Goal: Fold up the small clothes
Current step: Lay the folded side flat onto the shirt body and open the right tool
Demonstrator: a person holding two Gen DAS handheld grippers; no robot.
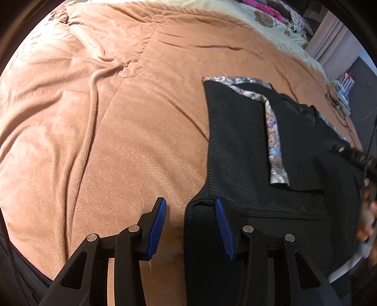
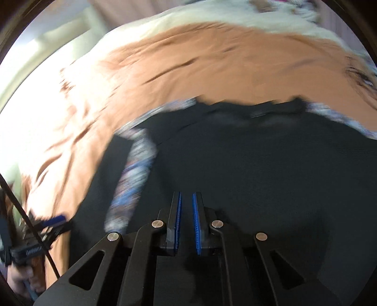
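Blue pads of the left gripper (image 1: 190,226) stand apart around the black garment's (image 1: 247,150) lower-left corner; pinch both layers. Right gripper (image 2: 186,223), nearly clenched and empty, hovers over garment, lower centre.

A home bedroom: a wide bed under a plush salmon-pink blanket (image 1: 122,131), a cream quilt printed with a teddy bear (image 1: 265,20) beyond it, mauve curtains (image 1: 329,40) by the far corner, and bright clothing heaped at the head.
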